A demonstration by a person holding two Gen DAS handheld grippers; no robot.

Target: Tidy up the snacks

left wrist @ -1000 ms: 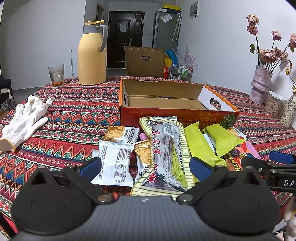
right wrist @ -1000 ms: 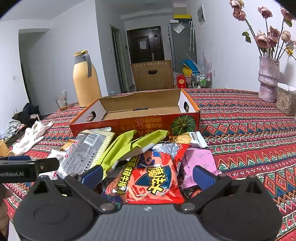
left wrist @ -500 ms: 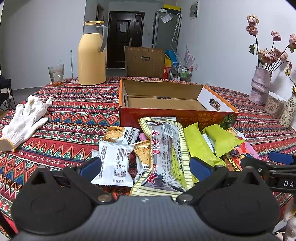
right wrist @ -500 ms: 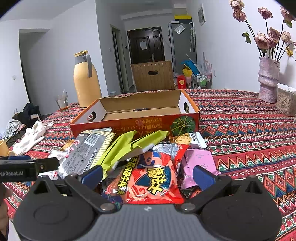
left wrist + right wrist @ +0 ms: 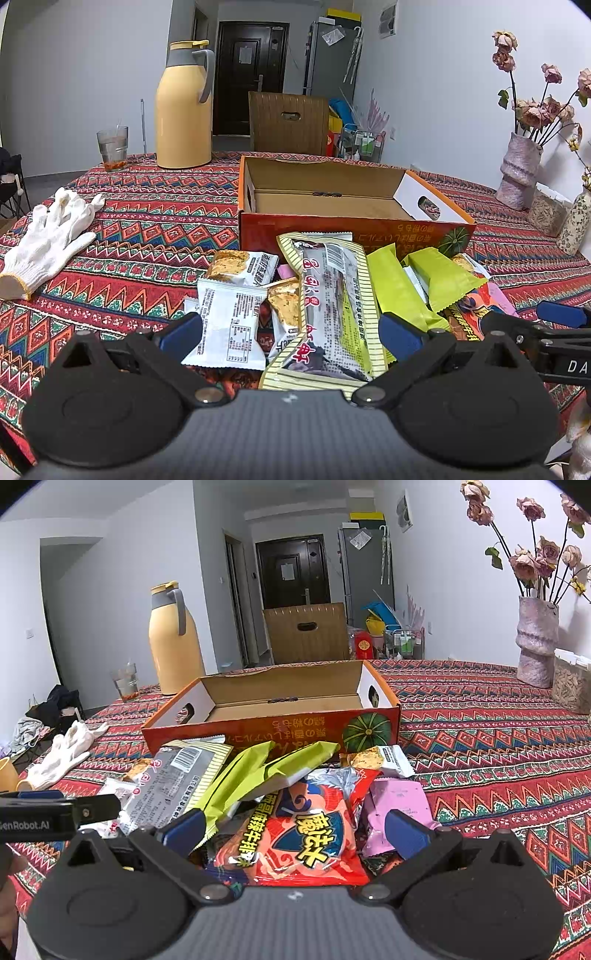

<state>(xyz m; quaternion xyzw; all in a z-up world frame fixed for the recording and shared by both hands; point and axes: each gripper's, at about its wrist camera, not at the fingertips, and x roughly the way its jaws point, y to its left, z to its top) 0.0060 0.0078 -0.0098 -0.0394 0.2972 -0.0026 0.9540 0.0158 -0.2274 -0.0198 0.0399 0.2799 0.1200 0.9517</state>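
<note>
Snack packets [image 5: 325, 295] heaped before an open cardboard box [image 5: 332, 206] (jaws apart)

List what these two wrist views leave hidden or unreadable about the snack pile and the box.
- Snacks low in the pile: covered by the striped packet in the left wrist view and the red bag in the right.
- Near floor of the orange box: hidden by its own front wall in both views.
- White packet: label print too small to read.
- Pink packet: partly behind the right gripper.
</note>
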